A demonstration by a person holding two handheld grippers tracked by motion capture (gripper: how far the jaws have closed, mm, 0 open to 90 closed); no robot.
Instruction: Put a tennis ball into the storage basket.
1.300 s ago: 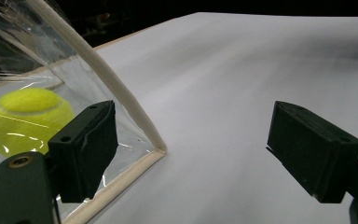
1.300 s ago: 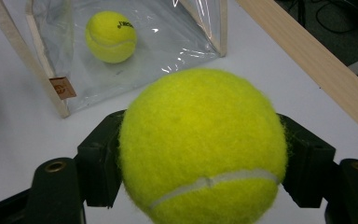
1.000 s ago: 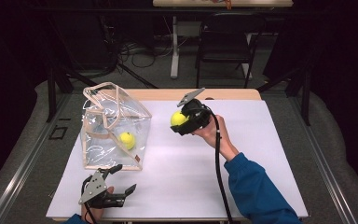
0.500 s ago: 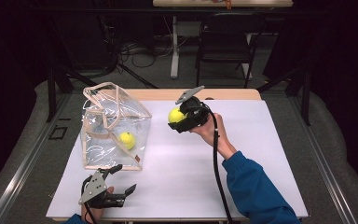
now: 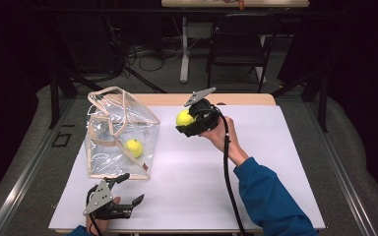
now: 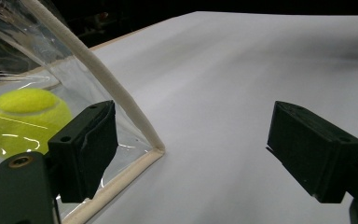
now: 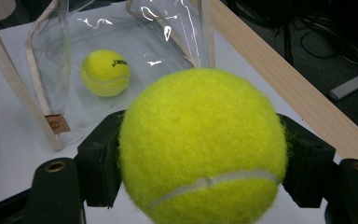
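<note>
Tennis ball point(image 7: 203, 147): fuzzy yellow-green, pale seam, clamped in right gripper point(image 5: 189, 123) above table, right of clear bag point(image 5: 120, 135). Second ball point(image 5: 134, 147) inside bag. Left gripper point(image 5: 123, 189) just before bag, jaws wide, empty.

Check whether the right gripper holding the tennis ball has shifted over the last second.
Yes, slightly: the right gripper with its tennis ball has edged left, toward the clear bag, judged against the table's wooden far edge.
</note>
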